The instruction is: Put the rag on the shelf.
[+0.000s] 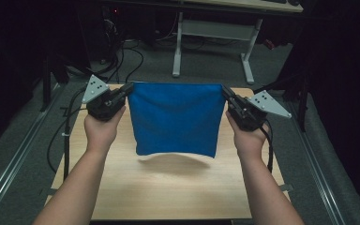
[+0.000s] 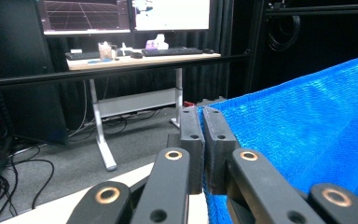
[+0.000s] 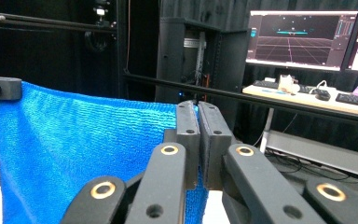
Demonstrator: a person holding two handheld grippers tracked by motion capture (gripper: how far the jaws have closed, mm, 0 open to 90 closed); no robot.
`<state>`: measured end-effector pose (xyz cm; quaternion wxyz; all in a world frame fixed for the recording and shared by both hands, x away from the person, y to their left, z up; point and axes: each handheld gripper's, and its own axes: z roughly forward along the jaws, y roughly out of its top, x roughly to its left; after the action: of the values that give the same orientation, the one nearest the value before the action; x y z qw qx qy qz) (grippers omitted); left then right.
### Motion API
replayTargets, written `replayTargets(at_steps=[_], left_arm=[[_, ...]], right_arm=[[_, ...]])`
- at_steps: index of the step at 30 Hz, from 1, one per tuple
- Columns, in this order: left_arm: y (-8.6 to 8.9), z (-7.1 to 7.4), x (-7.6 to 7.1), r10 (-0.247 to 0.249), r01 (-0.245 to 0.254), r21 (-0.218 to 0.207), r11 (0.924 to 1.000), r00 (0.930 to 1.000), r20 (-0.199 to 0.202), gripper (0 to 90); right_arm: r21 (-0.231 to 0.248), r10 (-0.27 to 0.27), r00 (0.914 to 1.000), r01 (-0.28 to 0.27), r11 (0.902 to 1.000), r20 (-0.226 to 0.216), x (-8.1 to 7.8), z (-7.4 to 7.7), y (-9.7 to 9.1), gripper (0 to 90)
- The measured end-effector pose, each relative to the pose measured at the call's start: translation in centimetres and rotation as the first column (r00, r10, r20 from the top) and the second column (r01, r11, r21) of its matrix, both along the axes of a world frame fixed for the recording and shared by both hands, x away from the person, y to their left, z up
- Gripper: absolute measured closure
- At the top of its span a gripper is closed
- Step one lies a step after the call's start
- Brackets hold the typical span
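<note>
Blue knitted cloth [image 1: 176, 117], rectangular and doubled over, held taut by its two upper corners and hanging above the light wooden tabletop [image 1: 168, 192], lower edge clear of the wood (shadow visible beneath). Left gripper [image 1: 127, 89] clamped on the cloth's upper left corner; pads pressed together with fabric pinched between them in the left gripper view [image 2: 204, 126]. Right gripper [image 1: 226, 91] clamped likewise on the upper right corner, confirmed in the right gripper view [image 3: 198, 119].

Progress, as judged: lift and spread complete, cloth raised off the tabletop and stretched flat between both grips. Remaining, probably: lowering onto the tabletop, laying out or folding further, then release of both corners. No fold on the wood yet.

Beyond the tabletop: grey carpeted floor [image 1: 23, 140], then a white-legged desk [image 1: 215, 42] carrying keyboards and lit monitors [image 2: 126, 14].

Markings: no brand, label or legible writing on cloth, grippers or tabletop. Monitor content limited to grid graphics, text too small to read.
</note>
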<state>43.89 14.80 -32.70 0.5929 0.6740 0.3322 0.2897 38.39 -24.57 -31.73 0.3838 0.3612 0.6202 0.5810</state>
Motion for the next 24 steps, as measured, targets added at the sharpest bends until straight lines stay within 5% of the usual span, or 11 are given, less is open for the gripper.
replayTargets(at_steps=[10,24], left_arm=[[-0.9,1.4,4.5,0.056,-0.056,0.091,0.9943,0.9984,0.001,88.0],[-1.7,2.9,8.4,0.093,-0.094,0.092,0.9914,0.9956,0.012,88.0]], right_arm=[[-0.013,-0.036,0.9992,0.036,0.9993,-0.016,4.4,0.7,0.1,88.7],[-0.047,-0.075,0.9966,0.073,0.9962,-0.034,8.9,1.7,0.0,88.8]])
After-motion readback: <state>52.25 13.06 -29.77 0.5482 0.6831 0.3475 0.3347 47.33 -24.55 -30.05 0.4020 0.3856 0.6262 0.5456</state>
